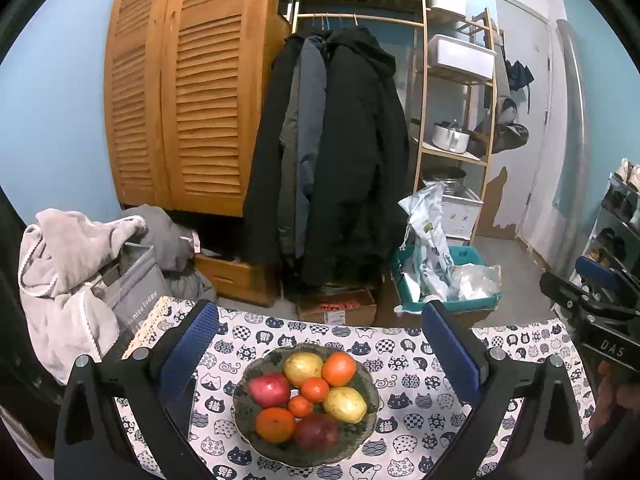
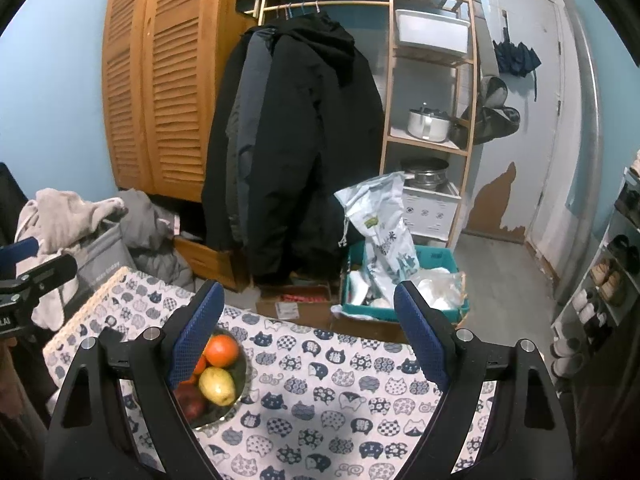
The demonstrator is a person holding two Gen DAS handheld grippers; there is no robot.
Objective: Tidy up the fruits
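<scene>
A grey patterned bowl [image 1: 362,430] sits on the table with the cat-print cloth [image 1: 412,432]. It holds two red apples [image 1: 270,390], two yellow fruits [image 1: 345,404] and several oranges [image 1: 339,368]. My left gripper [image 1: 320,338] is open and empty, hovering above the bowl with the fruit between its blue pads. My right gripper [image 2: 308,316] is open and empty, over the cloth [image 2: 340,396] to the right of the bowl [image 2: 234,400]. Its left finger [image 2: 192,340] hides part of the fruit. An orange [image 2: 221,350], a yellow fruit [image 2: 217,386] and a red apple [image 2: 191,402] show there.
The right gripper's body [image 1: 600,312] shows at the right edge of the left wrist view. Beyond the table's far edge are hanging dark coats [image 1: 332,152], a wooden wardrobe [image 1: 180,92], a laundry pile [image 1: 80,264], a teal crate with bags [image 1: 440,276] and a shelf rack [image 1: 456,120].
</scene>
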